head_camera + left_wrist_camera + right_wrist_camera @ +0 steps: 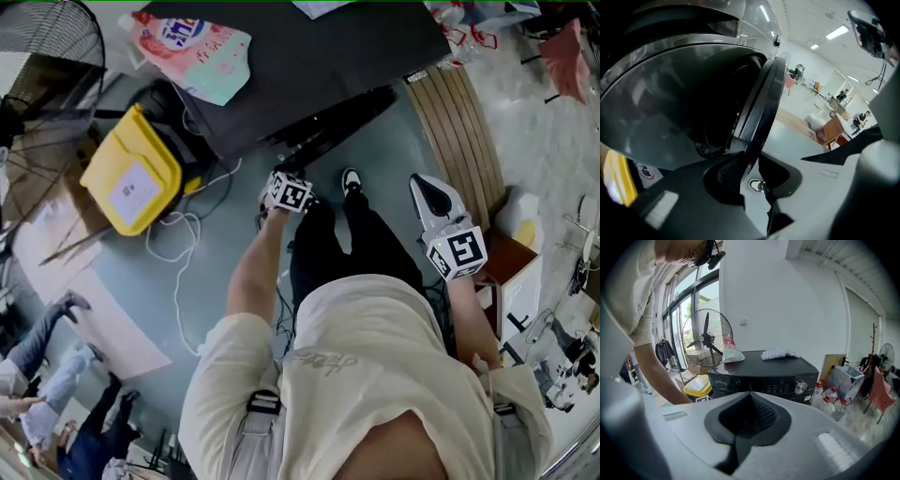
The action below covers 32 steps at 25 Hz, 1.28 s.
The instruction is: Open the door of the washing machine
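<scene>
The black washing machine (309, 56) stands in front of me, and it also fills the middle of the right gripper view (764, 373). Its round door (761, 108) stands ajar; from above it shows as a dark bar (337, 122) swung out from the front. My left gripper (750, 171) is shut on the door's rim, which runs down between its two pads. In the head view the left gripper (284, 183) sits at the door's free end. My right gripper (433, 195) hangs apart to the right, shut and holding nothing (749, 397).
A yellow box (131, 173) and a white cable (183, 234) lie left of the machine, with a standing fan (47, 47) beyond. A detergent pouch (192, 52) and a cloth (778, 353) rest on top. Wooden boards (459, 131) and bottles (829, 401) are at the right.
</scene>
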{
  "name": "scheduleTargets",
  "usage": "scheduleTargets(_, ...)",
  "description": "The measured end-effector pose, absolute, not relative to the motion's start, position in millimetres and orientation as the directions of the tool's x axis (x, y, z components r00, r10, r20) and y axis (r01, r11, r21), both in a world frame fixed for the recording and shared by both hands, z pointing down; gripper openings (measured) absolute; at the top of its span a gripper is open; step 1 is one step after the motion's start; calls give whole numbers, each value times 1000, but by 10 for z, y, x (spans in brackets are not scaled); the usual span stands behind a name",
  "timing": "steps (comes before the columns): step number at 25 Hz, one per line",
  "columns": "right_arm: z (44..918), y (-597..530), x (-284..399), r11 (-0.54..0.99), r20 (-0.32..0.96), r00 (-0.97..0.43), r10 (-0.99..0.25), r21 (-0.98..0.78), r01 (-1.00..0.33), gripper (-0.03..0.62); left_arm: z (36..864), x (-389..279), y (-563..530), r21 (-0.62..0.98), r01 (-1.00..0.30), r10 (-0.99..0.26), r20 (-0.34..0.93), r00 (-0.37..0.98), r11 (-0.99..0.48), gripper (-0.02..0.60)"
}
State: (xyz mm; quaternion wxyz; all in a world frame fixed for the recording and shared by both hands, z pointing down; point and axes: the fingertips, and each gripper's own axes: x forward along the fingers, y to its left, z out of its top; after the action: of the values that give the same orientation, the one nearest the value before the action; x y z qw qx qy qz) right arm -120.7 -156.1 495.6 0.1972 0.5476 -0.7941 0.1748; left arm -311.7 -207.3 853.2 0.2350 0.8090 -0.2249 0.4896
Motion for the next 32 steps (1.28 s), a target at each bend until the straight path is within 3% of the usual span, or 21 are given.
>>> scheduleTargets(14, 4930, -1300, -949, 301, 471, -303, -829, -83, -950, 0, 8565, -2856, -1410, 202, -578, -58, 915, 399, -791, 103)
scheduleTargets(32, 5073, -553, 334, 306, 439, -334, -834, -136, -942, 0, 8631, -2301, -538, 160, -731, -64, 961, 269, -663, 97)
